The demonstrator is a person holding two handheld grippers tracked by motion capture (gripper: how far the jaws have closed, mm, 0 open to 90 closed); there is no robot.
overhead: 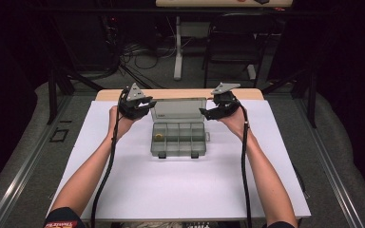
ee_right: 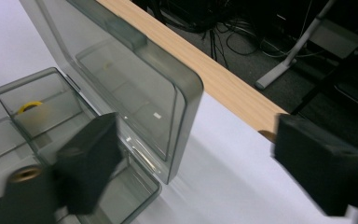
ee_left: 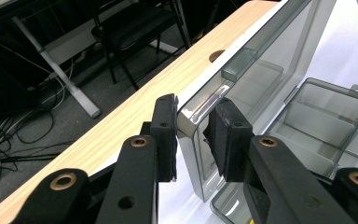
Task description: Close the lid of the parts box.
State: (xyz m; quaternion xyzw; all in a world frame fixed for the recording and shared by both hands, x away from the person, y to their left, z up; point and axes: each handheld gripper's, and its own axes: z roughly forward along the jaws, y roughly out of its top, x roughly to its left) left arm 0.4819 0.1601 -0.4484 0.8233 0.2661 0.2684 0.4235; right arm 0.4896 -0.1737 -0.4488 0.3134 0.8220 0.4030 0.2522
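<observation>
Holding the clear lid of the organizer box upright mid-counter, left claw pinches its corner rim, probably steadying it. Right claw stands wide, gripping nothing, just beside the lid's other corner. Right claw view catches a yellow ring in one compartment; left claw view gives pad contact.
</observation>
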